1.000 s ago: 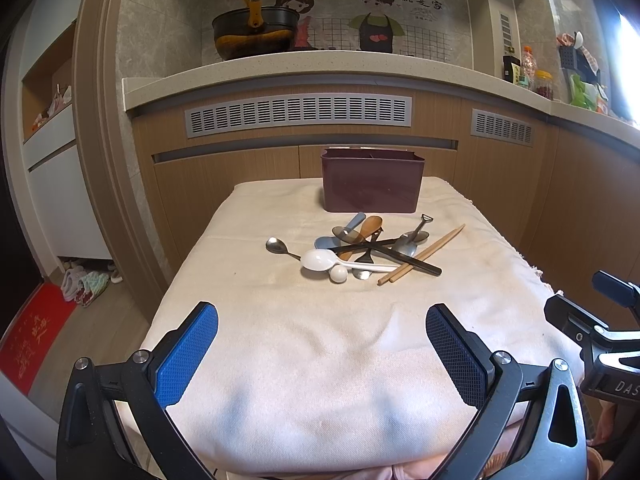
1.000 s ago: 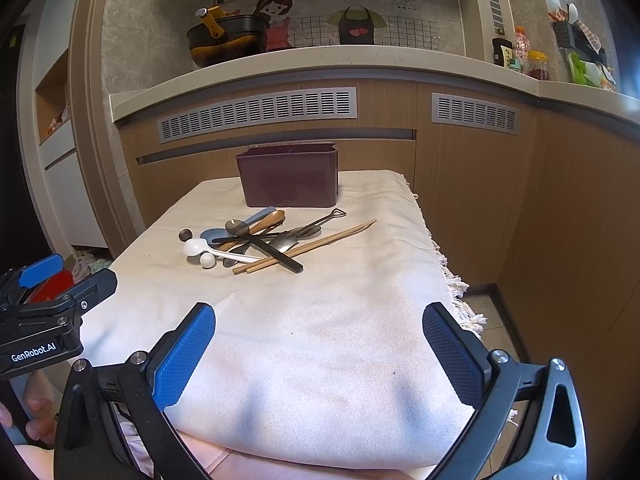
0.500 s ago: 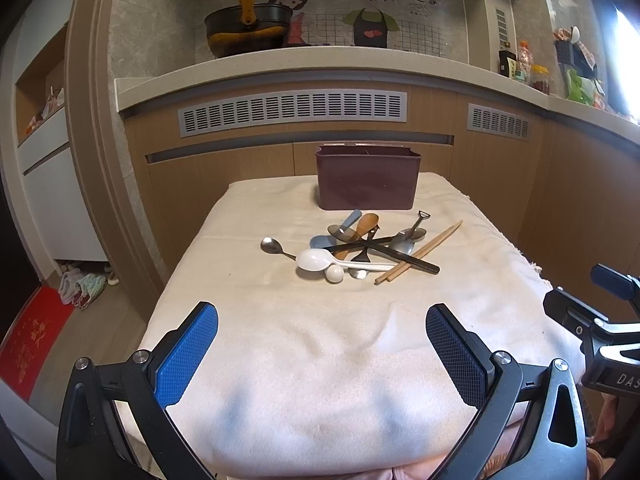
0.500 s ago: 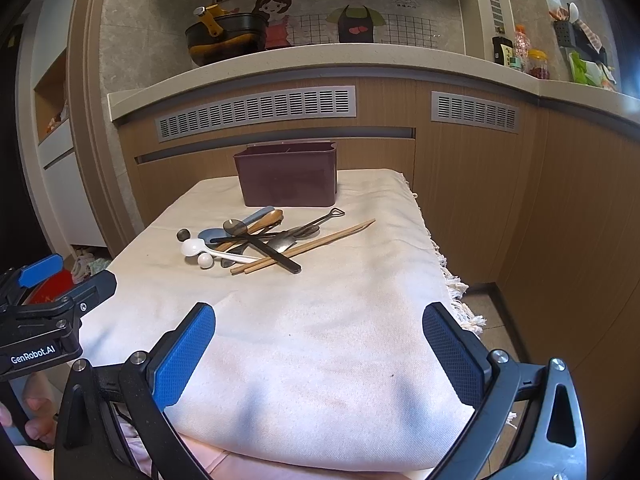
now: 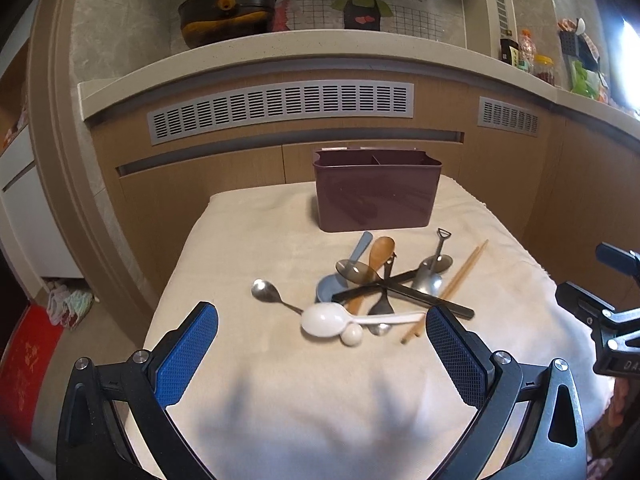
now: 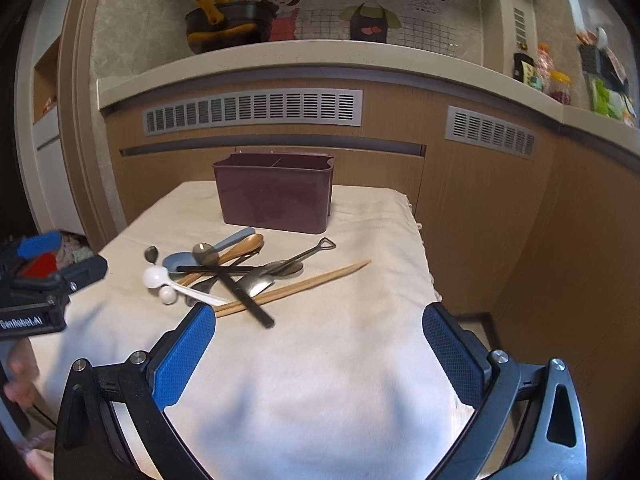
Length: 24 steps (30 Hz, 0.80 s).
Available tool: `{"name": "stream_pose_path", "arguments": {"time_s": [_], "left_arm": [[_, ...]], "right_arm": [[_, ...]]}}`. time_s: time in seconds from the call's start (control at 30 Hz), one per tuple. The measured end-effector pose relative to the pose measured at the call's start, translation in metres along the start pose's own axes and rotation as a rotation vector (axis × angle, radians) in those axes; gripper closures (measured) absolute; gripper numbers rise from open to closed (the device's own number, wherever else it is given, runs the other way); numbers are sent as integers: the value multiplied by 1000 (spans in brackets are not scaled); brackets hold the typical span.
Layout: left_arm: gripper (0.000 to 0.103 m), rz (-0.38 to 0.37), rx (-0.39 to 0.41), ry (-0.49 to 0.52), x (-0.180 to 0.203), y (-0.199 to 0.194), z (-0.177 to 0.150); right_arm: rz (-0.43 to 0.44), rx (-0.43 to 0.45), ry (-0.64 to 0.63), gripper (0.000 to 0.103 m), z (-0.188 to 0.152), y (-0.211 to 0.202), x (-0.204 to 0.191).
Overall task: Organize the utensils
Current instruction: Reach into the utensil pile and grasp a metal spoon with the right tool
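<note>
Clearly, both grippers are hovering with jaws spread and empty over the near edge of the cloth-covered table. The utensil pile is lying mid-surface, dead ahead of the left gripper; for the right gripper it is sitting ahead-left, the chopsticks running diagonally toward it, before the far-edge holder.

At your 12 o'clock: cream cloth covers table. Beyond it, wood-panel counter front with long grey vent grille; smaller grille at 2 o'clock. On ledge at 11 o'clock sits dark pan with yellow handle. Wall behind shows cartoon mural of two aproned figures. At 2 o'clock on ledge: bottles and red-filled jar. Down at 9 o'clock, red mat on floor, crumpled rag just beside it.
</note>
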<state>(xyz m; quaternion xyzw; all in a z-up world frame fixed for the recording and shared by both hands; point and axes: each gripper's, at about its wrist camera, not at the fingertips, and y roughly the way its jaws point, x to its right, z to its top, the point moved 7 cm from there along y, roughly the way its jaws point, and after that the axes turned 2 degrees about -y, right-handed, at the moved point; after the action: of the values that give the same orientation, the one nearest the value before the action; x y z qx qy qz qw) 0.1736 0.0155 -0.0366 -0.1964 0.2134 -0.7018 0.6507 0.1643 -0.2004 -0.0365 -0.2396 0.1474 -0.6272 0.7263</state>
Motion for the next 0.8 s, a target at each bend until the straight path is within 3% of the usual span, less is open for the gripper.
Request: {"name": "stream_pose_path", "arguments": {"time_s": [0.2, 0.33, 0.47, 0.7, 0.8], "left_arm": [[0, 7, -18, 4, -29, 28, 8], [0, 32, -45, -10, -48, 47, 5], [0, -12, -107, -35, -53, 64, -3], [3, -15, -160, -90, -63, 85, -5], [3, -8, -166, -116, -69, 87, -4]], "right_arm": [[4, -59, -32, 0, 16, 50, 4], [18, -157, -5, 0, 17, 96, 6], [19, -168, -43, 0, 17, 122, -4], [258, -182, -169, 5, 27, 150, -61], [323, -211, -233, 23, 28, 166, -90]]}}
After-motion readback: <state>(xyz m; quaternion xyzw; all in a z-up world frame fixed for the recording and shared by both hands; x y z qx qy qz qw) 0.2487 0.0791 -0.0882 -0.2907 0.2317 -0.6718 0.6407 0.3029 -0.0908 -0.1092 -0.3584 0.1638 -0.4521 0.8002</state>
